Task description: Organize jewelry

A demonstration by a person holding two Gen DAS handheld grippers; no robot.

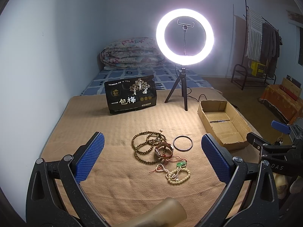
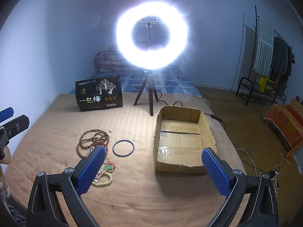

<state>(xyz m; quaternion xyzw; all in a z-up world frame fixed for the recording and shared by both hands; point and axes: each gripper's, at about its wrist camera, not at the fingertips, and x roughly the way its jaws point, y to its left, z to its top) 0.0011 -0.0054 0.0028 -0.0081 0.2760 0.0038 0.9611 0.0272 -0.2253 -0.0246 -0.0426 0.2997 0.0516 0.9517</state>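
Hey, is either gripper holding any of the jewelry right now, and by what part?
Nothing is held. The left gripper and right gripper both have jaws wide open above the tan blanket; the jewelry lies loose on it.

Black pouch (image 1: 130,94), standing upright on the towel-covered bed: large white characters "一包梅" across its lower front, readable in both views. Above them, a line of small white print and a small gold emblem, too fine to read. Three gold round seals and a pale label strip at lower right, illegible.

Right tongs (image 1: 280,147), black frame seen from the left wrist view: white letters "DAS", possibly the end of a longer word.
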